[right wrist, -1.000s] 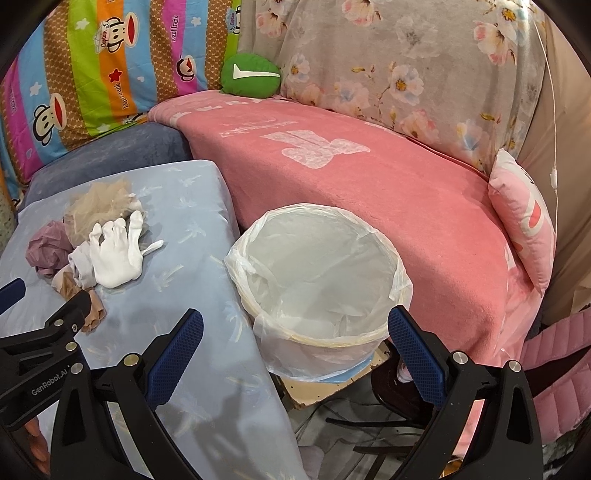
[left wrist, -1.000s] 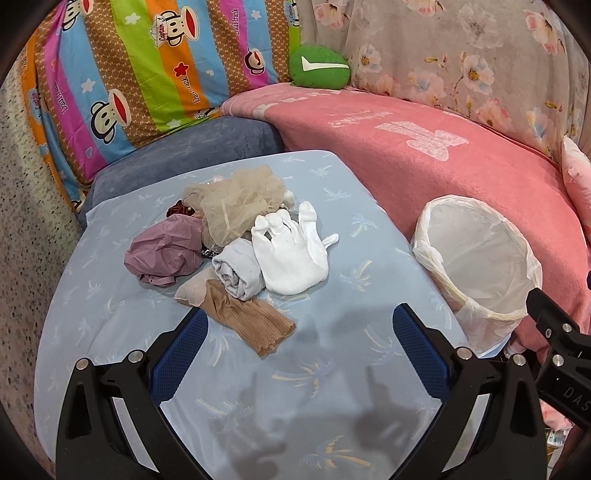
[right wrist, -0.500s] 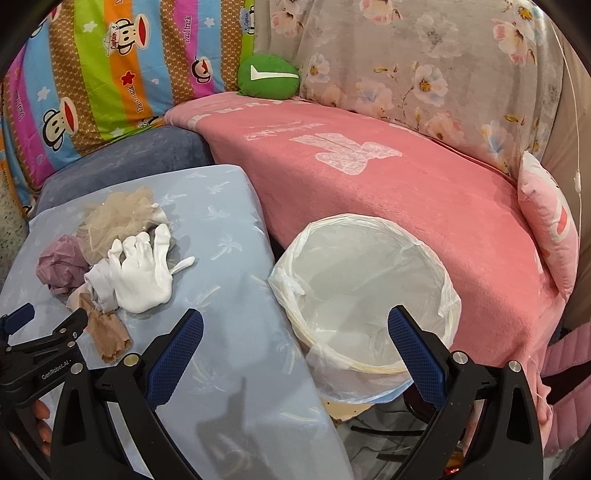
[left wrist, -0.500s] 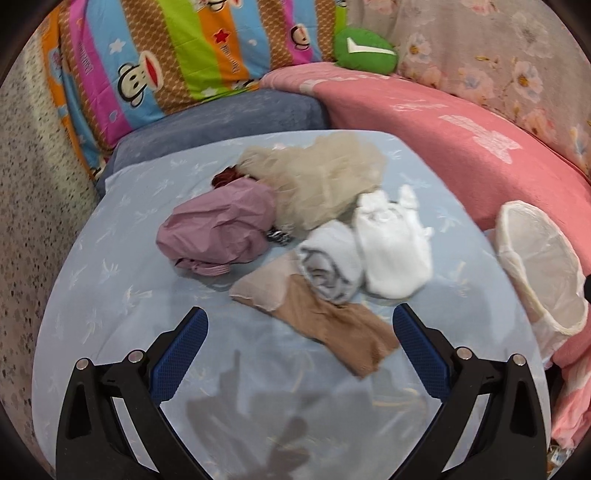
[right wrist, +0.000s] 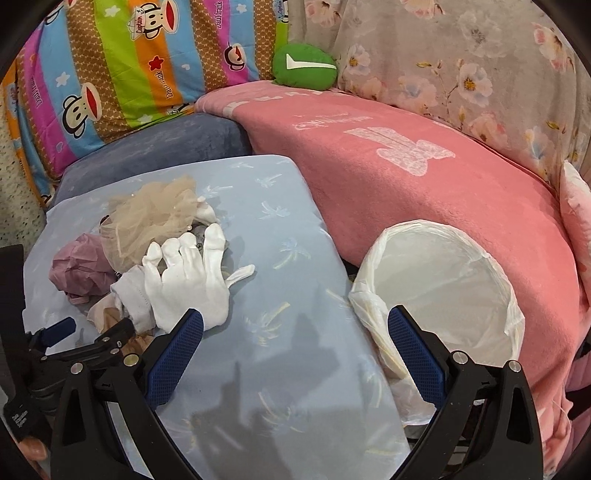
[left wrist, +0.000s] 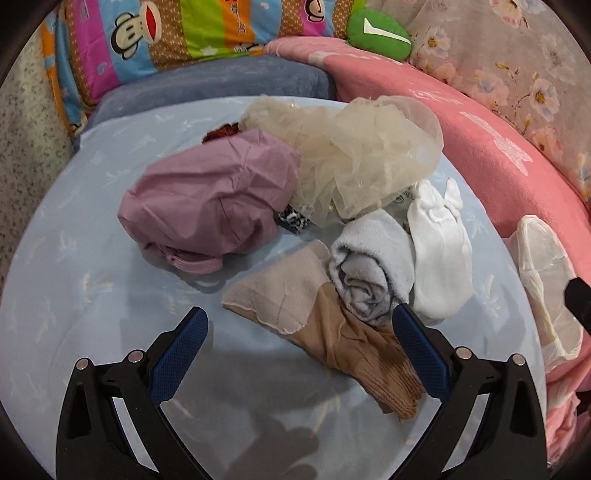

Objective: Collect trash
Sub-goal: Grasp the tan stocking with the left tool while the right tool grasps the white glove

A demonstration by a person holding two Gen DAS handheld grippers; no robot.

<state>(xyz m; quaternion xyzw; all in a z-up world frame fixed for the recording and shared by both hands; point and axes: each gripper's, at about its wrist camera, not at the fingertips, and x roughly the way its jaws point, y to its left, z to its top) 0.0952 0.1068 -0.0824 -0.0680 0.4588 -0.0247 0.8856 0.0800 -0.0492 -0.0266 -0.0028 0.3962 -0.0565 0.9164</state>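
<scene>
A pile of soft items lies on the light-blue table [left wrist: 92, 302]: a mauve crumpled bag [left wrist: 210, 199], beige tulle [left wrist: 354, 162], a rolled grey-white sock [left wrist: 369, 266], a white glove [left wrist: 439, 254] and a tan stocking [left wrist: 332, 332]. My left gripper [left wrist: 299, 350] is open, low over the table, its fingers either side of the stocking. My right gripper [right wrist: 295, 350] is open over the table's right part, between the white glove [right wrist: 192, 280] and the lined bin [right wrist: 439, 291]. The left gripper [right wrist: 85, 339] shows at that view's lower left.
The white-lined bin [left wrist: 546, 288] stands off the table's right edge, against a pink-covered sofa [right wrist: 424, 166]. A striped cartoon cushion [left wrist: 184, 33], a green cushion [right wrist: 304, 66] and a grey-blue cushion [right wrist: 159, 144] sit behind the table.
My left gripper has moved forward and down, close to the pile, the stocking now between its fingers. My right gripper has swung left, from over the bin toward the table.
</scene>
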